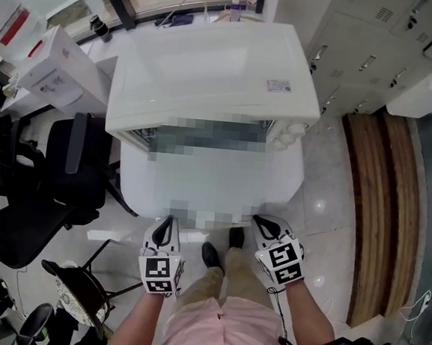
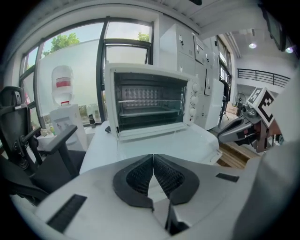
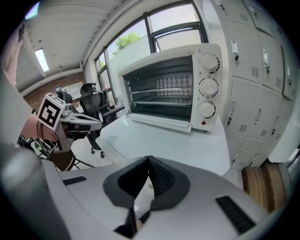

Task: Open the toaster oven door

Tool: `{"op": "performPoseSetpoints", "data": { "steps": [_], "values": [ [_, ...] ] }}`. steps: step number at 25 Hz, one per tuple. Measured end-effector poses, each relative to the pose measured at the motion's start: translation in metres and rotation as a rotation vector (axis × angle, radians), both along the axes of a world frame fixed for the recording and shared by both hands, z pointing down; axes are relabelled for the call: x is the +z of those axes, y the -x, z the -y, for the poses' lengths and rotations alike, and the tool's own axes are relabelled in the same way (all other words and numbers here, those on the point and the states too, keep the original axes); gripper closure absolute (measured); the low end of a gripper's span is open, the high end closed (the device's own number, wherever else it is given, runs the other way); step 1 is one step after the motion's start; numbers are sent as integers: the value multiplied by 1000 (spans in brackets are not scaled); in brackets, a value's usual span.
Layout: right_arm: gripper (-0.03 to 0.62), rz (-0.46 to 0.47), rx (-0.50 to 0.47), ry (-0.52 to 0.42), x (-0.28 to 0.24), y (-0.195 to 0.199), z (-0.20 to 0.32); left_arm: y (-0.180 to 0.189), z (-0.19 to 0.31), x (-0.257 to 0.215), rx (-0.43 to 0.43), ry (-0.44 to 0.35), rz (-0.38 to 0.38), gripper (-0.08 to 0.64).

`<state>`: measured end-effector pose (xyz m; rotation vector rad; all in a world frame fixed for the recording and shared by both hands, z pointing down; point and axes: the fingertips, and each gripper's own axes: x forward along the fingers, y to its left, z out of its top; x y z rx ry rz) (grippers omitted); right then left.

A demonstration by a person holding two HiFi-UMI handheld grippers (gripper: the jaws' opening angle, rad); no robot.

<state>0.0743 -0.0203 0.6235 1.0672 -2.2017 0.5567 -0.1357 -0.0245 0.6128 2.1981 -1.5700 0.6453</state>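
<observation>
The white toaster oven point(image 1: 210, 70) stands at the back of a white table point(image 1: 207, 186). Its door point(image 2: 150, 131) hangs open and flat in front of the cavity, so the wire racks point(image 3: 161, 96) show inside. Three knobs point(image 3: 208, 86) sit on its right side. My left gripper point(image 1: 168, 222) hovers at the table's near edge, shut with nothing between its pads point(image 2: 140, 176). A little to its right, my right gripper point(image 1: 260, 223) is also shut and empty. Both are well short of the oven point(image 2: 150, 101).
A black office chair point(image 1: 66, 170) stands left of the table, and a small stool point(image 1: 78, 291) is near my left side. Grey lockers point(image 1: 363, 38) and a wooden platform point(image 1: 381, 212) lie to the right. A water dispenser point(image 2: 63, 93) stands by the window.
</observation>
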Motion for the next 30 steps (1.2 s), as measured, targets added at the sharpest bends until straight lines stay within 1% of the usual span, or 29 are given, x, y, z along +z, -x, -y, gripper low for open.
{"op": "performPoseSetpoints", "data": {
  "steps": [3, 7, 12, 15, 17, 20, 22, 24, 30],
  "values": [
    [592, 80, 30, -89, -44, 9, 14, 0, 8, -42, -17, -76, -20, 546],
    [592, 155, 41, -261, -127, 25, 33, -2, 22, -113, -52, -205, -50, 546],
    [592, 209, 26, -493, -230, 42, 46, -14, 45, -209, -46, -399, -90, 546],
    [591, 227, 52, -594, -275, 43, 46, -17, 47, -256, -53, -485, -116, 546],
    [591, 231, 75, -647, -297, 43, 45, -15, 46, -279, -65, -531, -120, 546],
    [592, 223, 94, -704, -315, 42, 45, -15, 46, -301, -75, -577, -112, 546],
    [592, 233, 103, -713, -319, 41, 44, -17, 44, -306, -73, -589, -117, 546],
    [592, 241, 112, -713, -320, 39, 44, -19, 43, -309, -71, -593, -127, 546],
    [592, 227, 122, -725, -321, 36, 43, -24, 44, -306, -48, -590, -124, 546]
  ]
}}
